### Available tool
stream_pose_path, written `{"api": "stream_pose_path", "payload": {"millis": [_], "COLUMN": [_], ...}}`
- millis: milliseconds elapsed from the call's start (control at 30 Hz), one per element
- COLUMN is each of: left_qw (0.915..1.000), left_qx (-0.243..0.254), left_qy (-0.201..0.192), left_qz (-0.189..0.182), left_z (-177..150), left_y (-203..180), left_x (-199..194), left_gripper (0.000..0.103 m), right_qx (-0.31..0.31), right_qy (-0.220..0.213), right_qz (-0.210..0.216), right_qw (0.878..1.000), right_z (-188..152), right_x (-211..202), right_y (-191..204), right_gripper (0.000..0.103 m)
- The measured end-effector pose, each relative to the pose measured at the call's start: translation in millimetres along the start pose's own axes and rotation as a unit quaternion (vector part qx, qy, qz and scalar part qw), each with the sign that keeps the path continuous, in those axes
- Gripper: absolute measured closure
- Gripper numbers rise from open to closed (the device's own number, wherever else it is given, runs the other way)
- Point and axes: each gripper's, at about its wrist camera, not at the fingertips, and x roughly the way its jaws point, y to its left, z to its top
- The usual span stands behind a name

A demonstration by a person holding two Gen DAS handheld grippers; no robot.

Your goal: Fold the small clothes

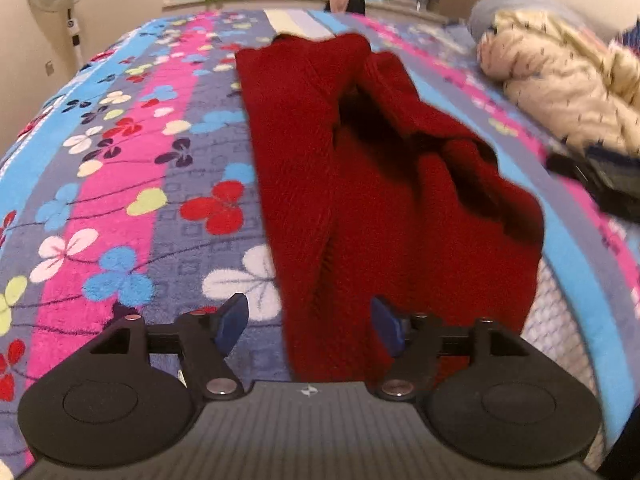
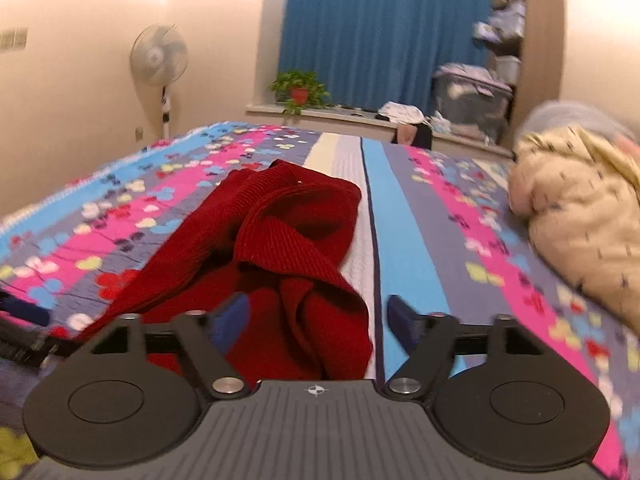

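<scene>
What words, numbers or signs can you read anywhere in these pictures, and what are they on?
No words or numbers can be read anywhere.
Small white round cross-mark, a sign and not letters: on the ribbed grey body of the left gripper and of the right gripper.
Red knitted garment: no label shows.
White standing fan's pole: small markings, too blurred to read.

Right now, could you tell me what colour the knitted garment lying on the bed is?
Dark red, a plain ribbed knit garment; the right wrist view shows it best.
</scene>
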Motion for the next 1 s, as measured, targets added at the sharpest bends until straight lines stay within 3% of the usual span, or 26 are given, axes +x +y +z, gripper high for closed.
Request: {"api": "stream_pose_path", "payload": {"millis": [133,333,400,433,467,500,533,600,667,767,867,1000], "left_qw": [0.9994,0.9967,0.9962,0.9960,0.9959,0.9957,0.9955,0.9956,0.9961,0.9968,0.9975,0.9965], "left_qx": [-0.009,-0.056,-0.058,-0.056,-0.054,-0.051,-0.048,-0.040,-0.037,-0.037,-0.037,-0.061], "left_qy": [0.034,0.051,0.056,0.059,0.061,0.064,0.066,0.062,0.054,0.037,0.012,-0.026], "left_qz": [-0.003,-0.029,-0.034,-0.037,-0.039,-0.042,-0.047,-0.057,-0.059,-0.061,-0.059,-0.052], "left_z": [-6,-5,-5,-5,-5,-6,-6,-7,-7,-7,-7,-9], "left_y": [4,19,18,18,17,16,16,15,14,16,21,40], "left_x": [14,22,25,27,28,30,30,28,25,15,1,-31], "left_gripper": [0.025,0.025,0.026,0.027,0.033,0.042,0.046,0.071,0.079,0.082,0.084,0.085], "right_qx": [-0.057,-0.144,-0.177,-0.184,-0.181,-0.166,-0.141,-0.092,-0.034,0.055,0.138,0.196], "right_qy": [0.002,0.040,0.045,0.049,0.057,0.061,0.057,0.042,0.024,0.004,0.030,0.047], "right_qz": [-0.007,-0.008,-0.016,-0.020,-0.024,-0.023,-0.016,-0.011,-0.018,-0.048,-0.068,-0.065], "right_qw": [0.998,0.989,0.983,0.981,0.982,0.984,0.988,0.995,0.999,0.997,0.988,0.977], "right_z": [16,23,22,23,26,30,36,46,55,55,28,-13], "right_x": [60,147,167,174,180,181,177,160,133,86,45,-1], "right_y": [23,65,72,72,70,63,54,28,-8,-66,-128,-164], "right_gripper": [0.019,0.022,0.038,0.054,0.072,0.078,0.089,0.090,0.091,0.091,0.092,0.092]}}
